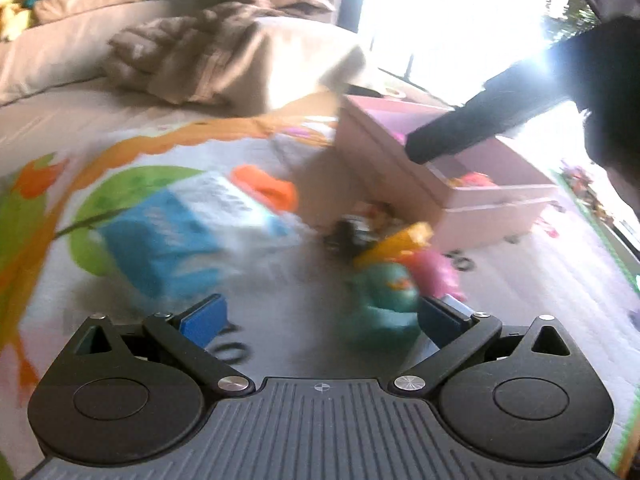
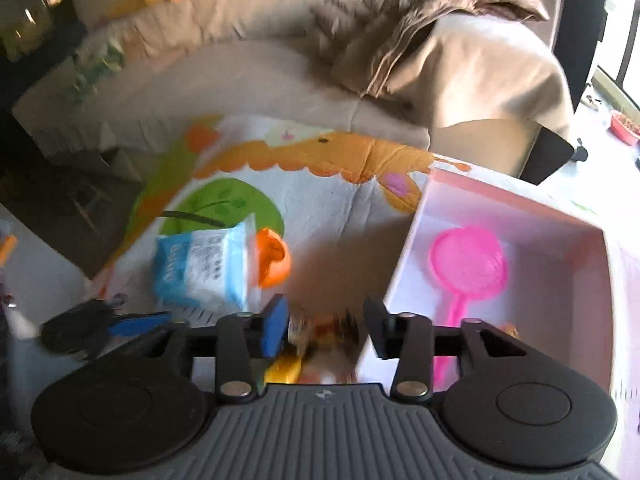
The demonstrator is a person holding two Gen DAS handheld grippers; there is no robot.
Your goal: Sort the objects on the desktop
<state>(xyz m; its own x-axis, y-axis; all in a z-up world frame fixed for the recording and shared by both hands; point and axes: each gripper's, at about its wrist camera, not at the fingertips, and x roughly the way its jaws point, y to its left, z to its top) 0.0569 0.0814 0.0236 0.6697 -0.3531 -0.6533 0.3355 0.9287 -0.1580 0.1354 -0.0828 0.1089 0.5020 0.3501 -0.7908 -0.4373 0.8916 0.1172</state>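
A blue-and-white wipes pack (image 1: pixel 176 224) (image 2: pixel 206 268) lies on the colourful play mat (image 1: pixel 132 152), with an orange toy (image 1: pixel 268 188) (image 2: pixel 272 260) beside it. A pile of small toys, with a teal duck-like one (image 1: pixel 390 284) and a yellow and pink one (image 1: pixel 404 244), lies by the pink box (image 1: pixel 472 196) (image 2: pixel 520 208). A pink toy sieve (image 2: pixel 468 268) lies inside the box. My left gripper (image 1: pixel 320 316) is open, low over the mat, with the teal toy at its right finger. My right gripper (image 2: pixel 326 320) is open above the blurred toy pile (image 2: pixel 320 332), next to the box's left wall.
A beige sofa (image 2: pixel 280 76) with a brown blanket (image 2: pixel 440 20) stands behind the mat. The right gripper's dark handle (image 1: pixel 480 120) reaches over the box in the left wrist view. A bright window (image 1: pixel 448 12) glares at the back right.
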